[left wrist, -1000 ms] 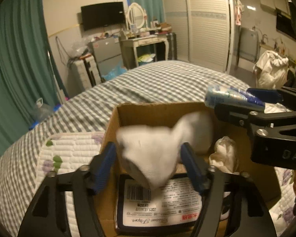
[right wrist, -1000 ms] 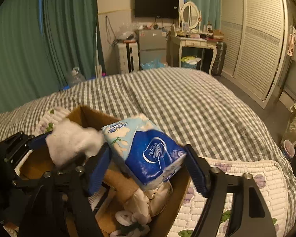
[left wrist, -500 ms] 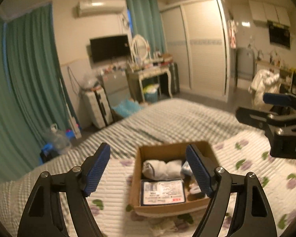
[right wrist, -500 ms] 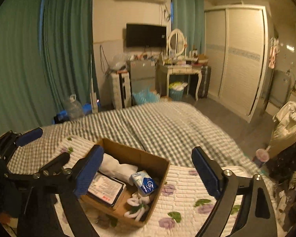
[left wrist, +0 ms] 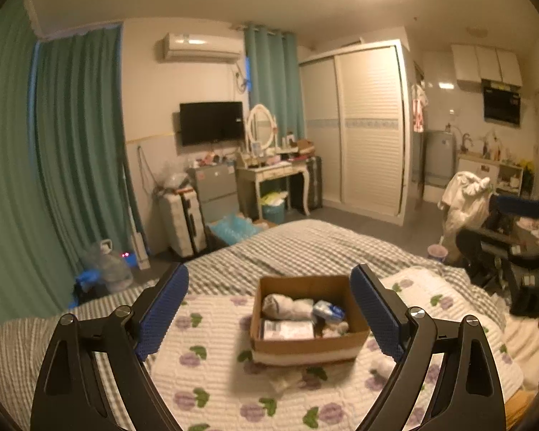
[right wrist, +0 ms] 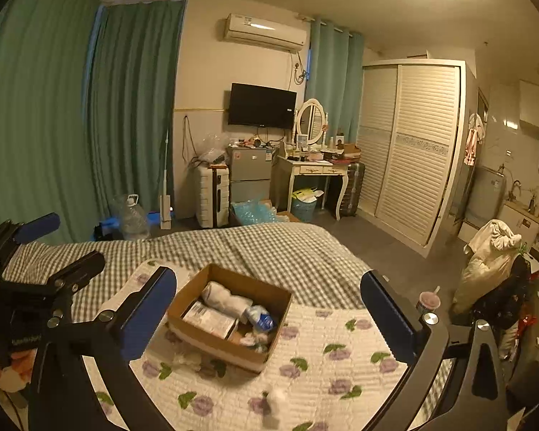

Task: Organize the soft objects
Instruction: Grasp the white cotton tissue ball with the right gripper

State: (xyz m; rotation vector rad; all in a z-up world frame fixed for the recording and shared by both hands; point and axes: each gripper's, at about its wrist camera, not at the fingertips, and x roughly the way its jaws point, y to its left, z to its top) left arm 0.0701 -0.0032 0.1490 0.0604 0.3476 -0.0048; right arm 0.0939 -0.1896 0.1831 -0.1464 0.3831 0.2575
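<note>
A brown cardboard box (left wrist: 305, 350) (right wrist: 219, 348) sits on the flowered white quilt (left wrist: 212, 377) (right wrist: 323, 366) on the bed. Inside lie a white rolled cloth (left wrist: 285, 305) (right wrist: 226, 300), a blue tissue pack (left wrist: 328, 310) (right wrist: 262, 319) and a flat labelled packet (left wrist: 287, 329) (right wrist: 208, 319). My left gripper (left wrist: 269, 314) is open and empty, held high and well back from the box. My right gripper (right wrist: 269, 318) is open and empty, also high and back. Each gripper shows at the edge of the other's view.
A small white soft item (left wrist: 384, 366) (right wrist: 275, 400) lies on the quilt near the box. A grey checked bedspread (right wrist: 233, 248) covers the far bed. Beyond stand a dressing table (right wrist: 316, 172), suitcase (right wrist: 212, 194), wardrobe (right wrist: 413, 151) and green curtains (right wrist: 72, 125).
Both grippers let go of the white cloth and the blue tissue pack, which now lie in the box. Both opened and pulled up and back from the box.
</note>
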